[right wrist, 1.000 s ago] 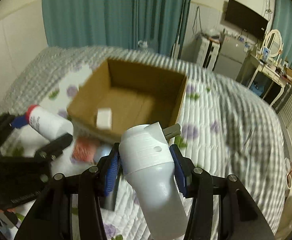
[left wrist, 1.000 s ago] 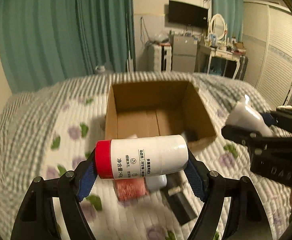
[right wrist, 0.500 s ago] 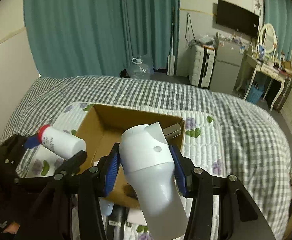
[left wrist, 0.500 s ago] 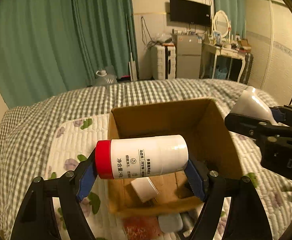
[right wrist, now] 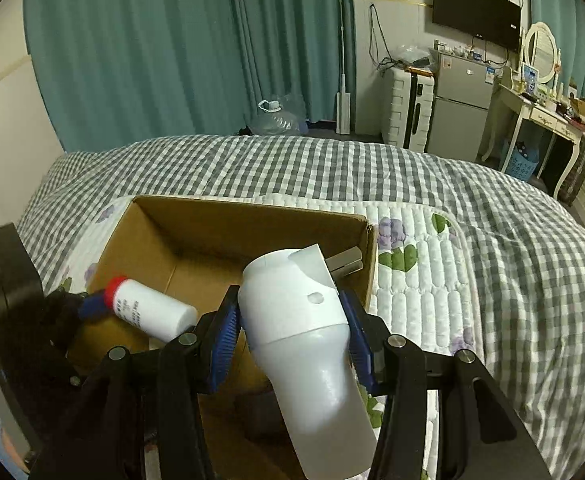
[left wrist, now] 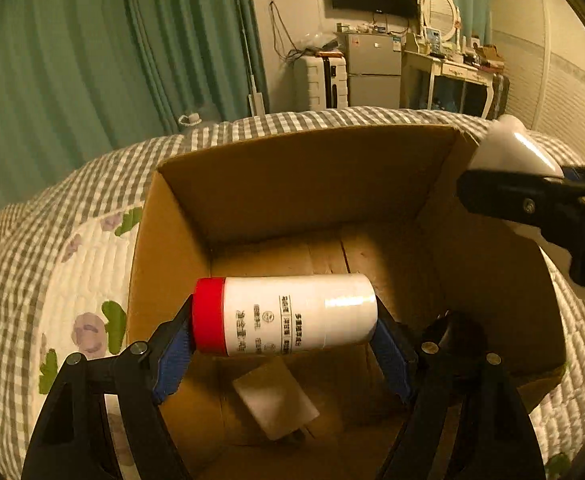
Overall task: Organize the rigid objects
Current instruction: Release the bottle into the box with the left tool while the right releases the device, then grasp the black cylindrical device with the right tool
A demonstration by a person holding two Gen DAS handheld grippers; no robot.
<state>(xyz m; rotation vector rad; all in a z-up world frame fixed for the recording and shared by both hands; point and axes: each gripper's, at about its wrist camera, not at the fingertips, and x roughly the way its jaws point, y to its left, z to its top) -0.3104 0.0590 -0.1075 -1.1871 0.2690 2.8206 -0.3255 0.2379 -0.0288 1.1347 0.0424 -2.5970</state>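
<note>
A white bottle with a red cap [left wrist: 312, 312] lies crosswise between the blue pads of my left gripper [left wrist: 282, 334], low inside the open cardboard box [left wrist: 292, 184]. The jaws are opening, and both pads still touch the bottle's ends. My right gripper [right wrist: 292, 316] is shut on a white hair-dryer-shaped appliance [right wrist: 300, 344], held over the box's right wall [right wrist: 368, 264]. In the right wrist view the bottle [right wrist: 152, 312] hangs over the box's left half. The appliance [left wrist: 508, 148] shows at the right edge of the left wrist view.
A small white flat pack [left wrist: 274, 404] lies on the box floor, with a dark object [left wrist: 452, 328] beside it. The box sits on a quilted floral mat [right wrist: 420, 280] on a grey checked bedspread [right wrist: 292, 168]. Teal curtains, a fridge and a dressing table stand beyond the bed.
Both grippers moved forward and down with their loads, from in front of the box to over its opening. The items on the mat before the box have left the view.
</note>
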